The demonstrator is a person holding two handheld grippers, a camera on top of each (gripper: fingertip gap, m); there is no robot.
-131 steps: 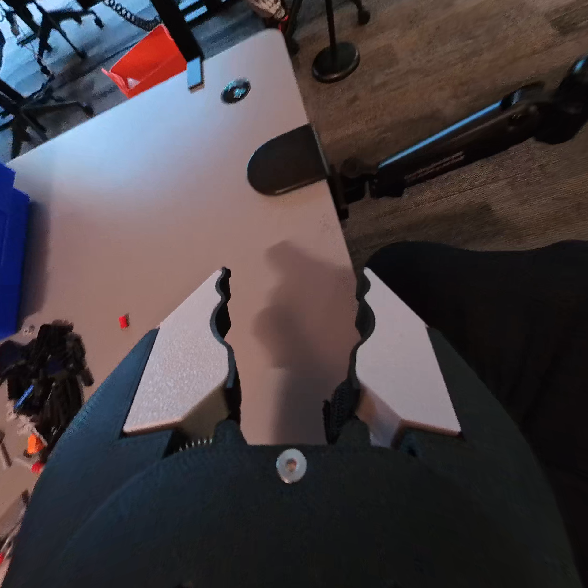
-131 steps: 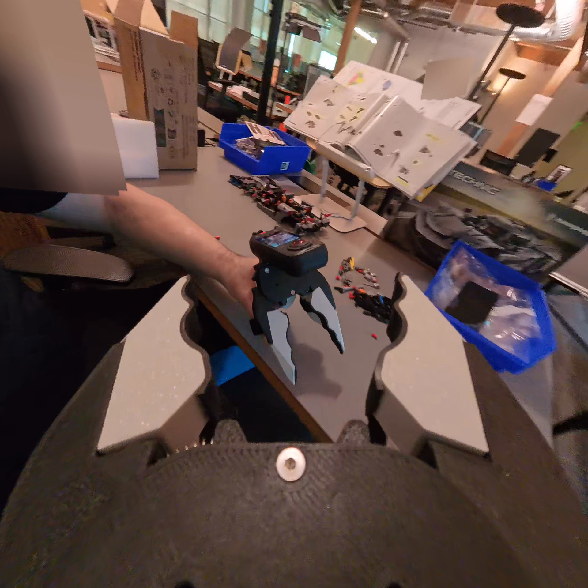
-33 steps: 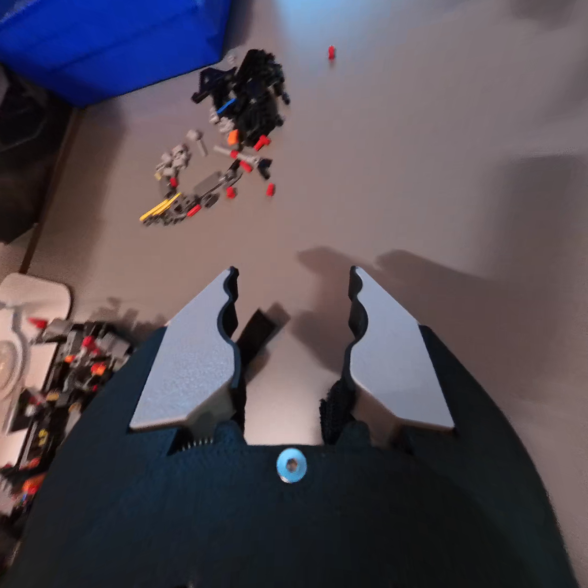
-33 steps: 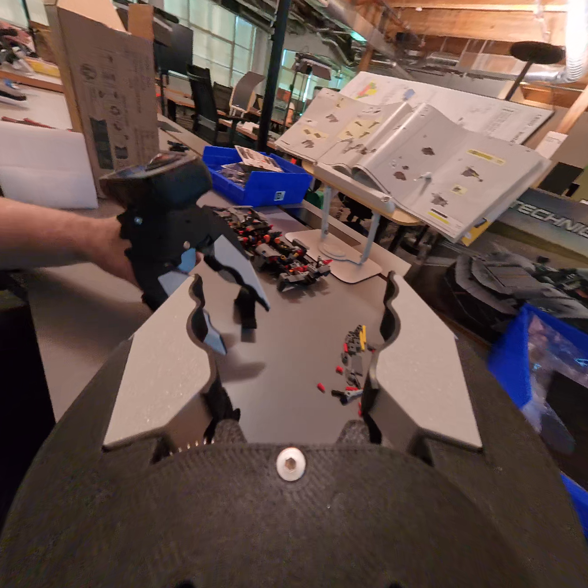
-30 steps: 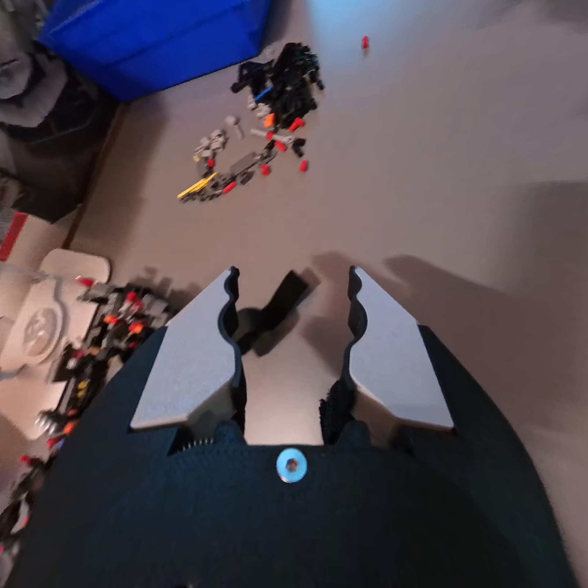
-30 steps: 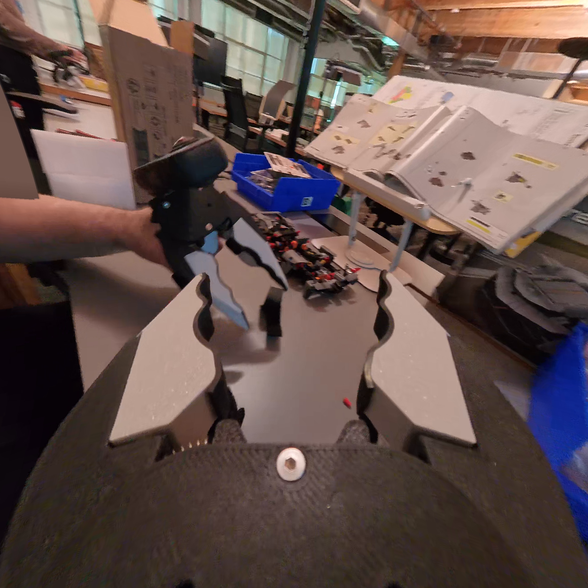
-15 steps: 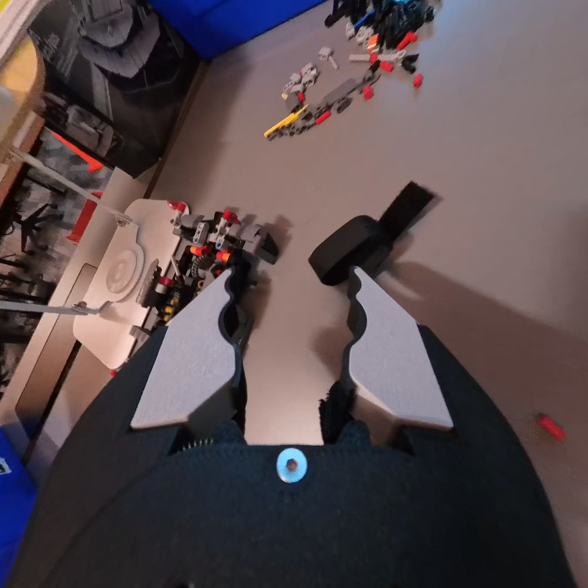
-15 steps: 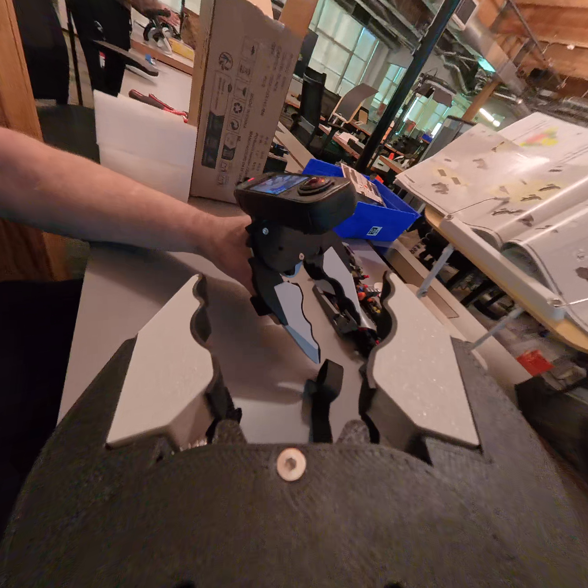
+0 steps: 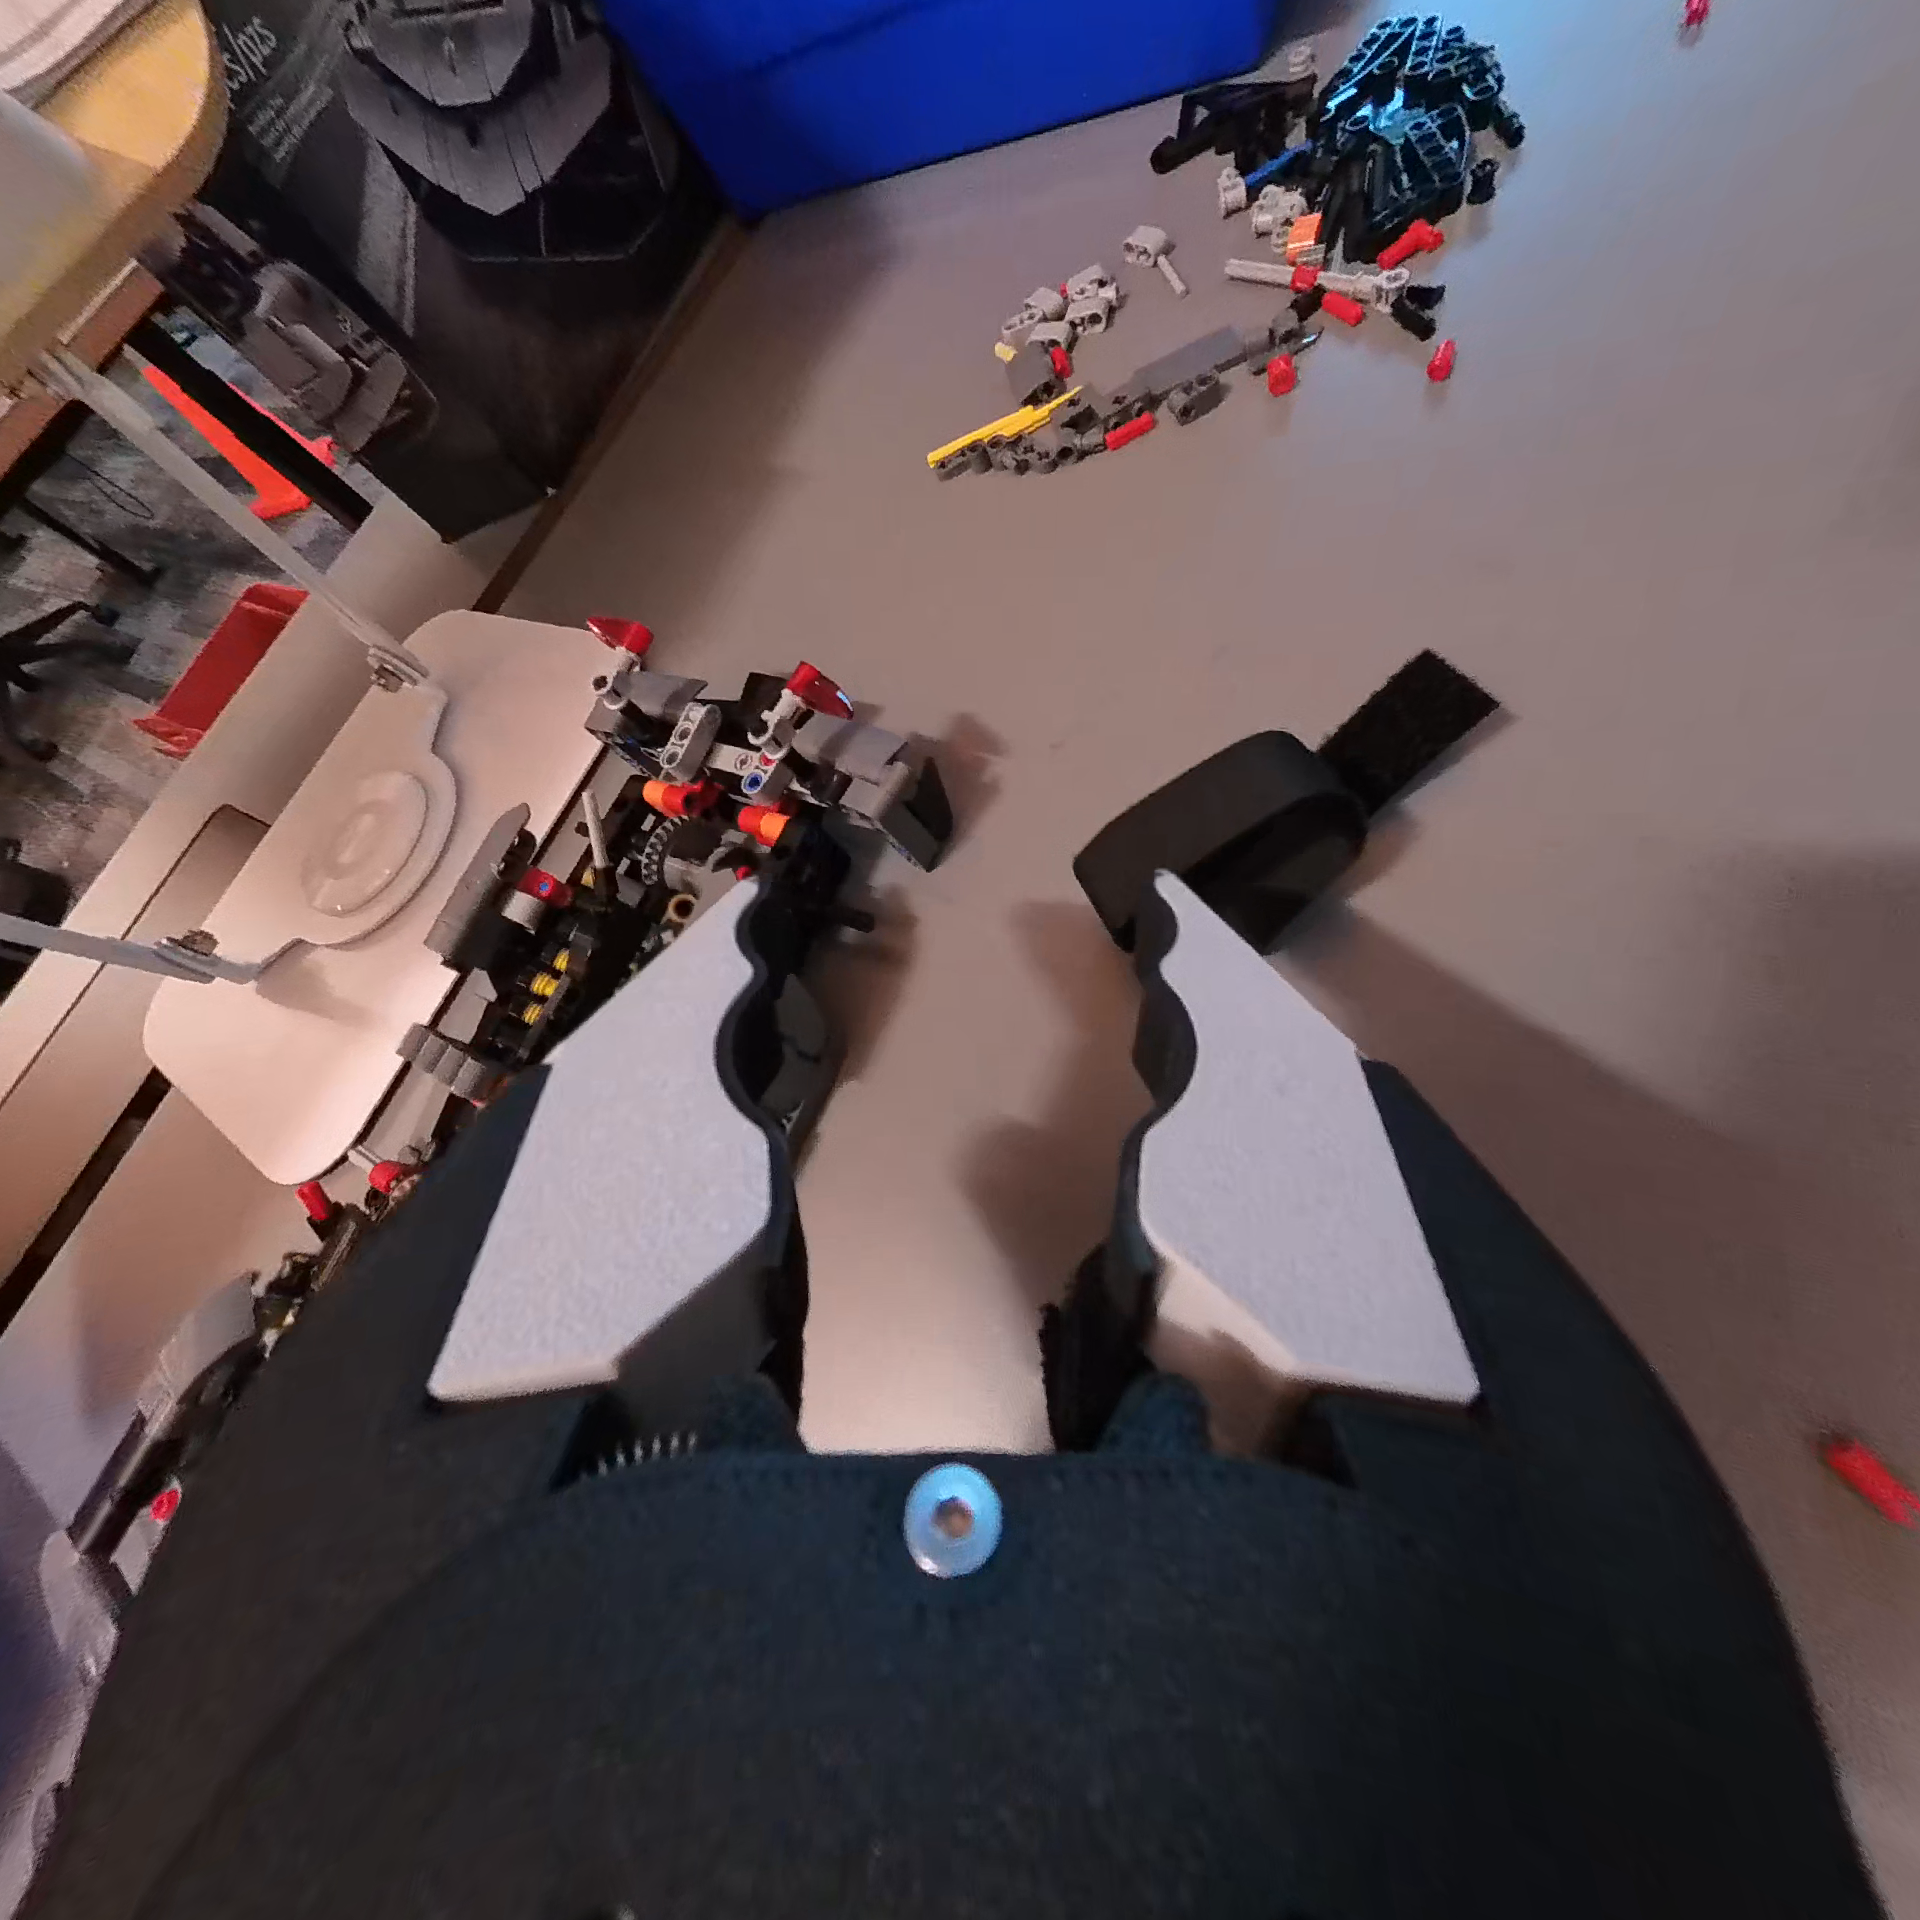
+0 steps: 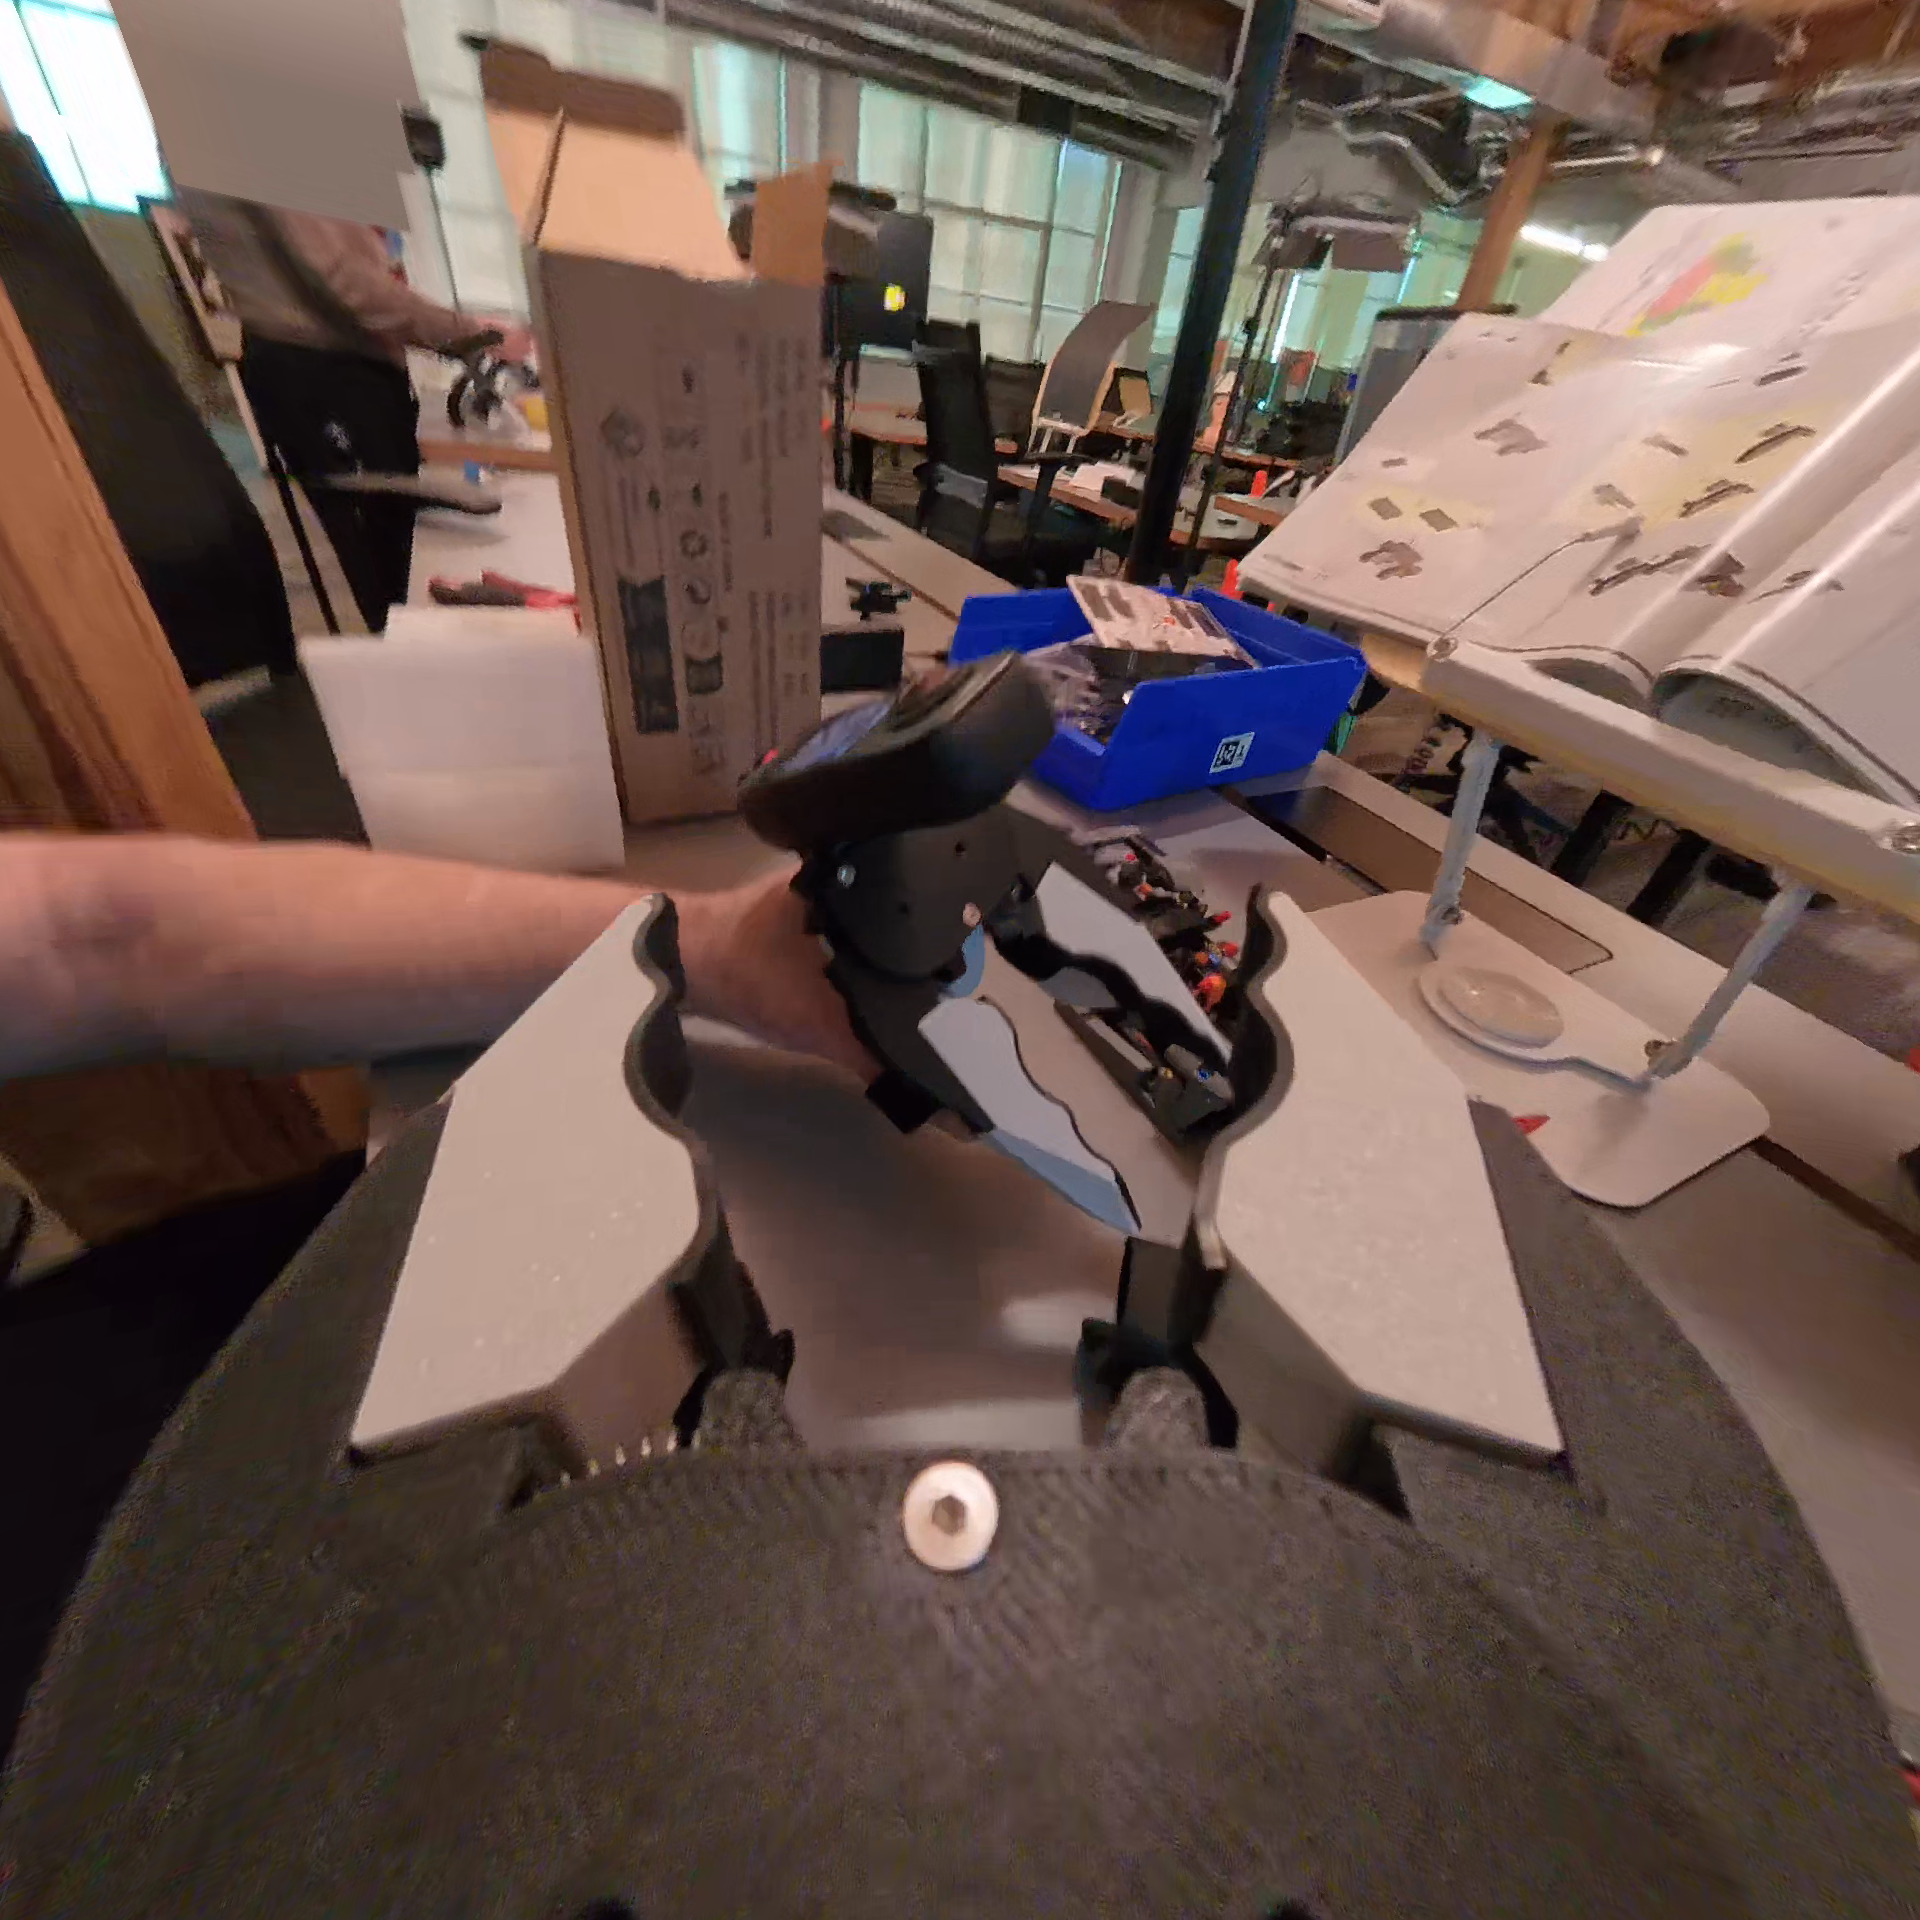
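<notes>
While nothing is gripped by either one, both claws are held wide open over the grey counter (image 9: 1195, 582). Just left of the left claw (image 9: 951, 904) a half-built brick model (image 9: 748, 769) is seen beside a stand base (image 9: 343, 894); a black strap roll (image 9: 1236, 821) is touched by its right fingertip, with loose bricks (image 9: 1195, 364) well beyond. Probably the model is light but brittle, best gripped by its frame. Around the right claw (image 10: 961, 935), print shows on a cardboard box (image 10: 686, 540) and open manual (image 10: 1621, 468), left unquoted.
</notes>
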